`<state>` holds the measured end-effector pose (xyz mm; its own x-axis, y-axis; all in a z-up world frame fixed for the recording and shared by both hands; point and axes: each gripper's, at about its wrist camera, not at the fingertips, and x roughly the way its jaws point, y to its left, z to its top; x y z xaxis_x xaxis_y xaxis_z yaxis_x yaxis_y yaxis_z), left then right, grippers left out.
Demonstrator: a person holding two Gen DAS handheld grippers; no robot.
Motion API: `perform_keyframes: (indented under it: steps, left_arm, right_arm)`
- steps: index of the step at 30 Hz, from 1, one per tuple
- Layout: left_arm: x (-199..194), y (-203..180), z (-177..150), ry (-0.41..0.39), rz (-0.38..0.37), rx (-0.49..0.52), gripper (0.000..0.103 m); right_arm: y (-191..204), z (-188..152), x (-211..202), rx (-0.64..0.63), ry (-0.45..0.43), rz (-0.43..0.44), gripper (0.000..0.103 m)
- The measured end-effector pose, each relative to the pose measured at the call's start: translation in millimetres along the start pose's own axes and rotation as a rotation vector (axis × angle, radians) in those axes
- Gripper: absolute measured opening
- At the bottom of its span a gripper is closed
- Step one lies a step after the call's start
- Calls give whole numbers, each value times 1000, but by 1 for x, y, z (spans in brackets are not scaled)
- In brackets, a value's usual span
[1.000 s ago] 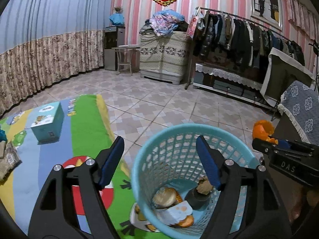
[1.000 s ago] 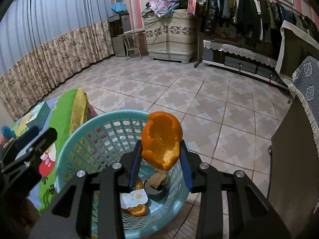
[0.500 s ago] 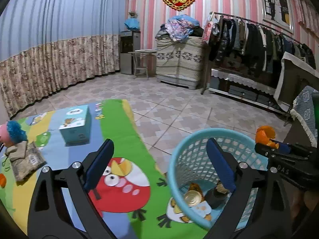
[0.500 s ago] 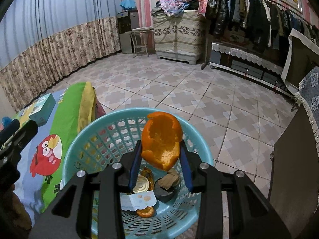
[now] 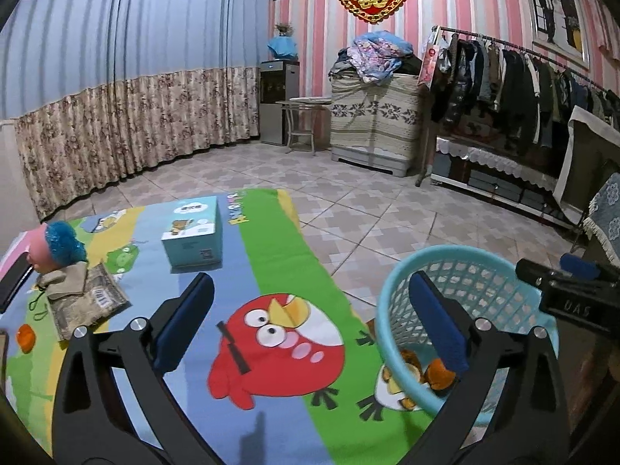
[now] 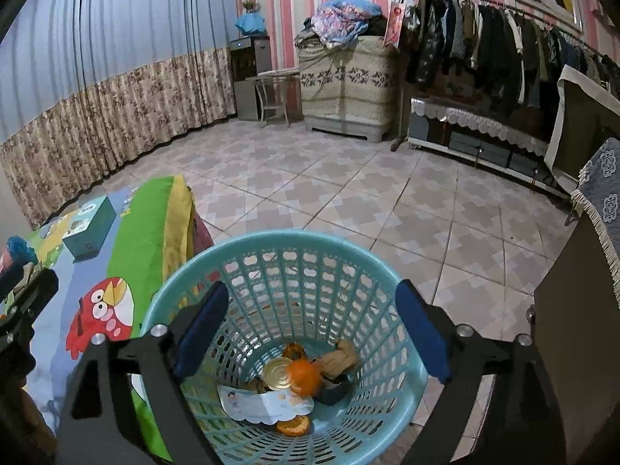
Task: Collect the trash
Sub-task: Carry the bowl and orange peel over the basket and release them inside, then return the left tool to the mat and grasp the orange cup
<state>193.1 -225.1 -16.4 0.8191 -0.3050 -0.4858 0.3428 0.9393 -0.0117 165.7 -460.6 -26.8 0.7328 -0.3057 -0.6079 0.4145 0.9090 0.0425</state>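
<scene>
The surface point(image 5: 271, 240), covered in a bright cartoon cloth, is stretching away to the far left, with a teal box point(image 5: 193, 232) standing on it toward the far end. The blue basket point(image 6: 271, 244) is sitting at the surface's near right edge, directly under the right claw point(image 6: 310, 333). Right claw's jaws are opening wide, nothing between them. Orange peel point(image 6: 304, 376) is lying in the basket bottom, blurred, beside a round tin lid point(image 6: 277, 375), with a paper scrap point(image 6: 263, 407) nearer.

Left claw point(image 5: 310, 317) is hanging over the cloth left of the basket, jaws opening wide, empty. At the far left of the cloth, a flat packet point(image 5: 87, 302) and a small orange scrap point(image 5: 26, 336) are waiting; these look like the next trash.

Judgement: drop is done. For the next pick, keep the left claw wide, come in low over the packet, and close on its edge without dragging the cloth. Keep the right claw clear of the basket rim while lifting away.
</scene>
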Motion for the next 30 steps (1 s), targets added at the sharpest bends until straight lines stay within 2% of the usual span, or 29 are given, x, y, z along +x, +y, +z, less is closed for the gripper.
perform_keyframes:
  steps: [10,16,24,30]
  left_arm:
    - [-19,34,-6,-2,55,-29,97]
    - [-32,64,-11,0,96,-56,97]
    - [-47,109,-23,24,184,-80,97]
    - [-56,139,-37,48,244,-51,97]
  right_arm:
    - [7,2,0,-17,-8,-13,93]
    - [14,2,-5,-22,-19,15,94]
    - [37,2,-17,-24,-54,68,97]
    - [68,-2,-23,-70,-68,87,98]
